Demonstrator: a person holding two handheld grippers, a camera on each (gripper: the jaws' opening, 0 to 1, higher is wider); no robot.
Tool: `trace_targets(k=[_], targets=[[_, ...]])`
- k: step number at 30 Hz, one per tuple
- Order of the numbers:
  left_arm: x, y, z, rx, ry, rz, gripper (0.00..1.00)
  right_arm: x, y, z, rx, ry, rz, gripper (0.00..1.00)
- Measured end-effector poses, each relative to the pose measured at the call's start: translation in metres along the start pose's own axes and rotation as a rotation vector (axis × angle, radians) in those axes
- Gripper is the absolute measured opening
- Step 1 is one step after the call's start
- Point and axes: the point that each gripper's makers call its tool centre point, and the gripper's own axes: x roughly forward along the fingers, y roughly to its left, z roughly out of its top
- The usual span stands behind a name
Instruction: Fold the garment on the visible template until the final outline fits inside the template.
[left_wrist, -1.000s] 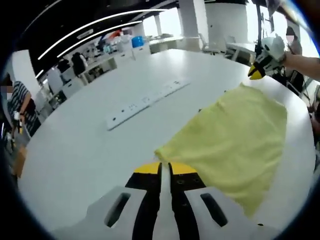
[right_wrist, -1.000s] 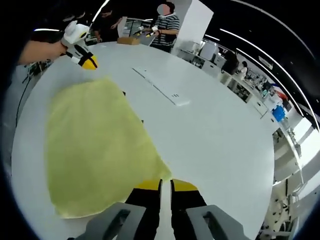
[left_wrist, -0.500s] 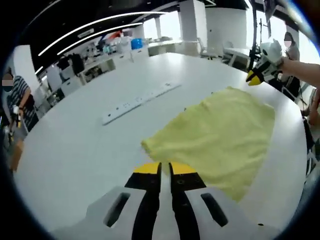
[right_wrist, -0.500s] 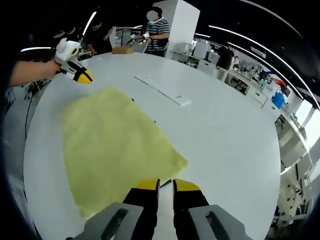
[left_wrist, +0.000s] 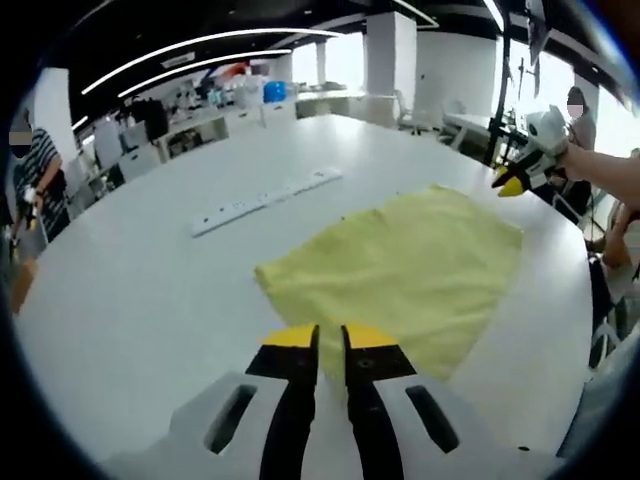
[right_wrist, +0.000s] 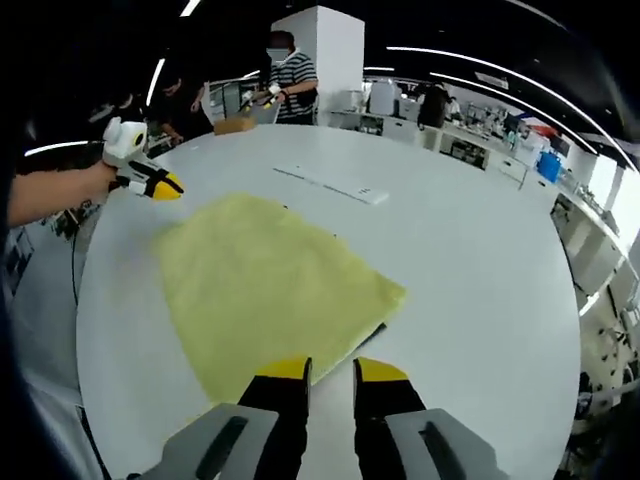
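Yellow cloth (left_wrist: 400, 275) lies spread flat on the white worktop (left_wrist: 130, 300), a rough four-sided shape with one corner pointing toward the left hand-held gripper (left_wrist: 330, 345); in the right gripper view the same cloth (right_wrist: 270, 285) reaches from near the worktop (right_wrist: 480, 260) edge toward its middle; thin dark marks peek out at the cloth's edges, too small to tell what they are; the left hand-held gripper hovers just short of the near corner, its yellow-tipped jaws slightly parted and grasping nothing; the right hand-held gripper (right_wrist: 330, 375) hangs above the cloth's near edge, jaws apart with a clear gap and nothing between them; each gripper appears in the other's view at the cloth's far side, held in a person's hand, off the cloth; a long white strip (left_wrist: 265, 197) with small dark marks lies on the worktop beyond the cloth, well apart from it; a person (right_wrist: 290, 75) in a striped shirt stands past the far edge, before desks and shelving.
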Motion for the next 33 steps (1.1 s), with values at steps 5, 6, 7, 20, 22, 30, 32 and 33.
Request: trace_targets(k=[5, 6, 7, 20, 22, 30, 32, 33], targets=[[-0.007, -0.009, -0.008, -0.022, -0.010, -0.006, 0.06, -0.007, 0.009, -0.010, 0.030, -0.008, 0.005, 0.13], [-0.008, -0.010, -0.009, -0.026, -0.011, -0.007, 0.07, -0.009, 0.011, -0.012, 0.037, -0.009, 0.007, 0.13], [-0.009, -0.013, -0.011, -0.037, -0.012, -0.010, 0.07, -0.010, 0.013, -0.015, 0.051, -0.015, 0.010, 0.14], [-0.020, -0.032, -0.033, -0.071, -0.003, -0.016, 0.07, -0.021, 0.040, -0.036, 0.111, -0.036, 0.027, 0.15], [-0.020, -0.034, -0.035, -0.075, -0.003, -0.016, 0.07, -0.021, 0.043, -0.039, 0.112, -0.035, 0.029, 0.15], [-0.019, -0.041, -0.047, -0.104, 0.002, -0.022, 0.07, -0.019, 0.053, -0.046, 0.132, -0.037, 0.047, 0.14], [-0.018, -0.041, -0.051, -0.109, 0.004, -0.021, 0.07, -0.018, 0.055, -0.049, 0.136, -0.037, 0.052, 0.14], [-0.018, -0.042, -0.054, -0.114, 0.008, -0.021, 0.07, -0.017, 0.056, -0.050, 0.135, -0.034, 0.053, 0.14]])
